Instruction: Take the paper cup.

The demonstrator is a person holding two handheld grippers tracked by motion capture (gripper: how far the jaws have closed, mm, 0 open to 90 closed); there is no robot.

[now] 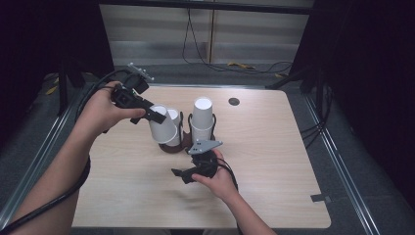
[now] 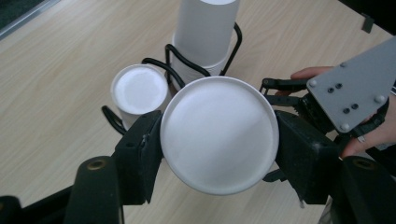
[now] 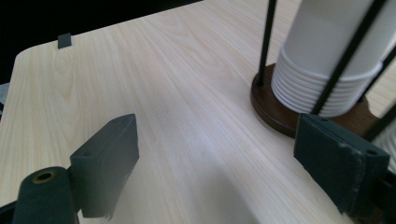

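Surface: pale wood-grain table (image 1: pixel 274 161) with rounded corners, a small dark round fitting (image 1: pixel 234 101) near its far edge. Dark surroundings on both sides; grey floor beyond, with loose cables (image 1: pixel 235 62) trailing before a light wall.

Containers: a wire cup rack (image 1: pixel 182 128) on a brown wooden base stands near mid-table. One bay holds a tall stack of upturned white paper cups (image 1: pixel 202 117), rims nested at the bottom. A second bay, just beside it, holds a shorter cup stack (image 2: pixel 140 91), bottom up.

Left gripper (image 2: pixel 219 149): jaws clamped on the sides of a single white paper cup (image 2: pixel 219 135), bottom toward the camera, held tilted above the rack, close to the shorter stack.

Right gripper (image 3: pixel 215 163): jaws wide apart, nothing between them, low over bare table just in front of the rack's base.

Hard to read: the held cup hides much of the rack from the left gripper view; whether it touches the stack beneath cannot be told. The tall stack's top is cut off in both gripper views.
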